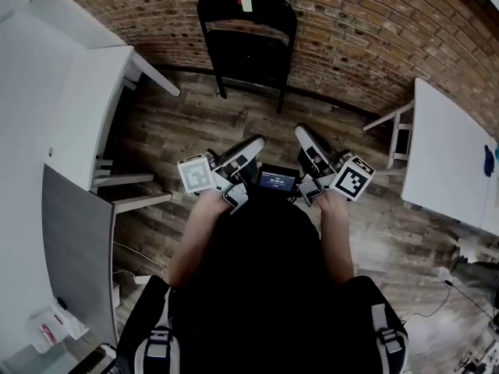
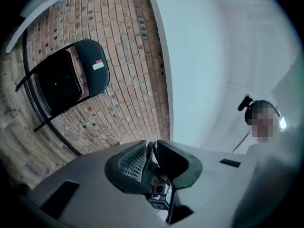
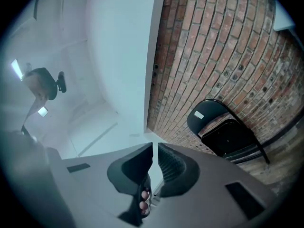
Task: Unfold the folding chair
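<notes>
1. The left gripper [image 1: 248, 148] is held out in front of the person's chest, above the wood floor [image 1: 195, 123]. In the left gripper view its jaws [image 2: 151, 151] are drawn together to a bare slit. Nothing sits between them and they touch nothing.
2. The right gripper [image 1: 306, 140] is held level with the left one, just beside it, and both point toward the wall. In the right gripper view its jaws [image 3: 155, 163] are closed to a thin line with nothing between them. The person's fingertips [image 3: 142, 201] show below, on the handle.
3. The chair [image 1: 248, 37] stands folded against the brick wall [image 1: 366, 29], its feet on the floor and its seat flat up against the back. It is well apart from both grippers, straight ahead of them.
4. The left gripper view shows the chair [image 2: 71, 84] off to the left of the jaws. The right gripper view shows it [image 3: 228, 132] off to the right.
5. A white label [image 1: 246, 4] is stuck at the top of the chair's back.
6. One white table [image 1: 86, 107] stands to the person's left and another table [image 1: 452, 154] to the right, with the chair between them.
</notes>
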A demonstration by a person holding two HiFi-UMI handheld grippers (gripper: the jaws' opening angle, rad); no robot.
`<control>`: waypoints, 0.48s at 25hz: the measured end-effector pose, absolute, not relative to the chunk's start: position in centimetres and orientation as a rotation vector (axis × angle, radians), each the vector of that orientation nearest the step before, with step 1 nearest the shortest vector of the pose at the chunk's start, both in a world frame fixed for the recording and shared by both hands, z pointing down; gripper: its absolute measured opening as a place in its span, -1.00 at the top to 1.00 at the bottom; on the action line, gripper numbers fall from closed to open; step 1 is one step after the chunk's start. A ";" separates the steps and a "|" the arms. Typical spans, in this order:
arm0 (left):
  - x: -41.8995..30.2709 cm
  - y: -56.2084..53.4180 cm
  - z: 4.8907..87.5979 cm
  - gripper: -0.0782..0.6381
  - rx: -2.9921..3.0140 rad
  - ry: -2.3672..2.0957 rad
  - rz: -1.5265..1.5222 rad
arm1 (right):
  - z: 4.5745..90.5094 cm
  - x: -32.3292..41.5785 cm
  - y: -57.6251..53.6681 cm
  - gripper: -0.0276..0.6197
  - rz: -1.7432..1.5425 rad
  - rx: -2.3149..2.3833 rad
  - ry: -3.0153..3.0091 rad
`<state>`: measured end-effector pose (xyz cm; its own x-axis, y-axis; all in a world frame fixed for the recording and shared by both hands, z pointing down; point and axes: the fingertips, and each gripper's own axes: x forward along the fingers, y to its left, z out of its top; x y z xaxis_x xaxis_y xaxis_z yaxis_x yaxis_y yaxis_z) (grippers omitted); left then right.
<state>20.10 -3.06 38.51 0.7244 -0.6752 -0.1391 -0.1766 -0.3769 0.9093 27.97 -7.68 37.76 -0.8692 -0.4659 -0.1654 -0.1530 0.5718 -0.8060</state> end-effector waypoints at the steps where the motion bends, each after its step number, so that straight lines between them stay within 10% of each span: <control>1: 20.2 -3.2 38.5 0.57 1.917 -0.658 -0.624 | 37.8 28.4 -7.9 0.86 -1.201 -0.510 2.444; 12: 19.9 -5.6 40.0 0.57 1.881 -0.640 -0.629 | 39.4 29.0 -10.1 0.85 -1.246 -0.591 2.443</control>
